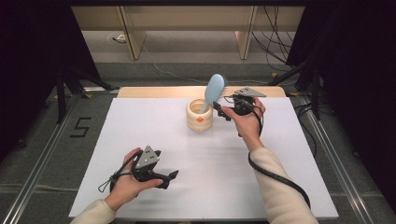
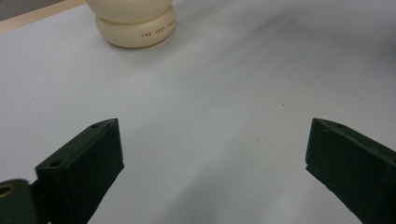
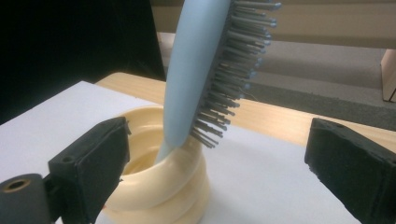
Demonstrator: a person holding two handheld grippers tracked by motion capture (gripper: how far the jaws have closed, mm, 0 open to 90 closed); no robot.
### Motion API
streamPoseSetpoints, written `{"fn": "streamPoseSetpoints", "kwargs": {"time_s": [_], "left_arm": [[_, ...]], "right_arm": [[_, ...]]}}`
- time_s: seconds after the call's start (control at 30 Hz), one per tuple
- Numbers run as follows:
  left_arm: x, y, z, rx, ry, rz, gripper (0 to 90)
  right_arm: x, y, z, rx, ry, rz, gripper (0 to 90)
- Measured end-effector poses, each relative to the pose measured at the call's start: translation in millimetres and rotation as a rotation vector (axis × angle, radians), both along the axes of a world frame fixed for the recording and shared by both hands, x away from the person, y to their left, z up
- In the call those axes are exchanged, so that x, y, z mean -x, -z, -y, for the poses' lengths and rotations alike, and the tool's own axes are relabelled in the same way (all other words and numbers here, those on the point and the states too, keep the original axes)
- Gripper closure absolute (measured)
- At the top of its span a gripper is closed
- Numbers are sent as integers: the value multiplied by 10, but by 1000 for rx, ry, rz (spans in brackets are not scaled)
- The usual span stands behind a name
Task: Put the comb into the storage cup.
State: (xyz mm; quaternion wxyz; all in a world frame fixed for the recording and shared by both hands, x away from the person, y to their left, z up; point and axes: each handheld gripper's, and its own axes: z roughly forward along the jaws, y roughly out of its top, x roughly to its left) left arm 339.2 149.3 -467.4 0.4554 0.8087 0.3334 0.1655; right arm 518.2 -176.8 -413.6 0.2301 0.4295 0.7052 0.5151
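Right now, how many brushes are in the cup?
1. The blue brush stands handle-down in the cream cup near the table's far edge, leaning toward the open right gripper. The cup's inside is partly hidden.

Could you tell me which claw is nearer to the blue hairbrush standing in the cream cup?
The right claw sits open just beside the hairbrush and its cup; the left claw, also open, rests far away near the table's front.

The handle of the blue hairbrush (image 3: pixel 194 79) sinks out of sight inside the cream cup (image 3: pixel 159 186), and the frame's top edge cuts off its head in the right gripper view. In the left gripper view the cup (image 2: pixel 135 23) is cropped at the upper left, and its small orange lettering is too fine to read in full.
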Motion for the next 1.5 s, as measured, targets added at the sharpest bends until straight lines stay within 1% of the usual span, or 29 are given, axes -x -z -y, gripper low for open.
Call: {"fn": "streamPoseSetpoints", "kwargs": {"time_s": [0.33,0.7,1.1,1.5], "left_arm": [[-3,2,1,-6,-2,0,34],[-4,7,8,-8,-1,-2,35],[-7,15,12,-9,-1,-4,35],[-8,22,13,-10,-3,-7,37]], "right_arm": [[116,19,97,21,-13,8,65],[277,64,240,13,-12,14,64],[432,66,305,12,-26,29,59],[580,78,381,27,-43,35,48]]}}
